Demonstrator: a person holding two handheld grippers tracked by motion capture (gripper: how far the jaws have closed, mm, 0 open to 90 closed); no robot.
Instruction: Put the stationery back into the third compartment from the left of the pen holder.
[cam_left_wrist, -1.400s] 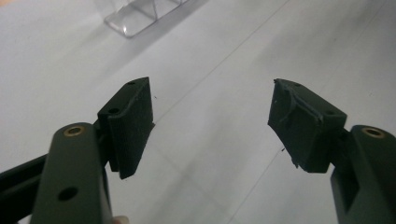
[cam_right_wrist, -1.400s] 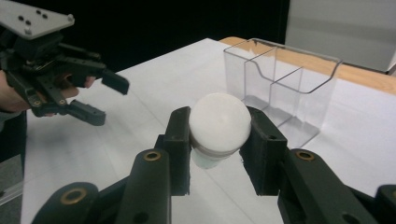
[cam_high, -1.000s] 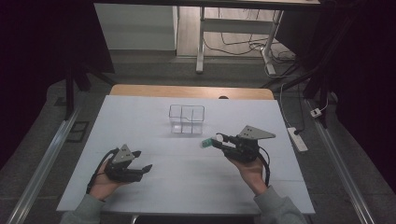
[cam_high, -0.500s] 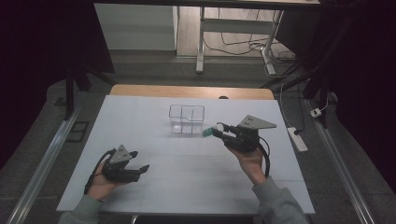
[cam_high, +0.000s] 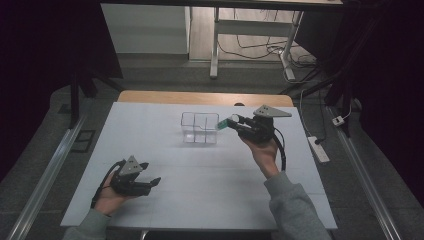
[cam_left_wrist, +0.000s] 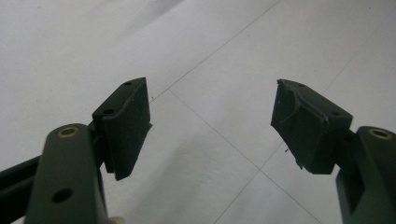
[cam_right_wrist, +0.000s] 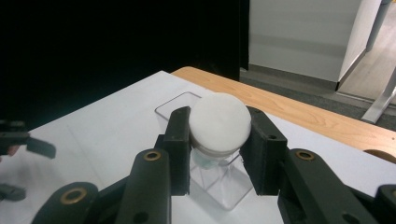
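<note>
Carried up to the clear box, the right gripper clamps a light, white-capped jar by its sides, while the left gripper has just been opening, empty.

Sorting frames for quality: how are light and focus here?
High view: dim, dark edges, white table evenly lit. Left gripper view: table soft, nearest part of the left tool blurred. Right gripper view: white round lid nearly overexposed, background black at left.

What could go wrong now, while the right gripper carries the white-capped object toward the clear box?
The right gripper holds the white-capped object only at its round sides, so it may slip. It is near the clear box, whose thin rim it could strike, pushing the light box across the table.
</note>
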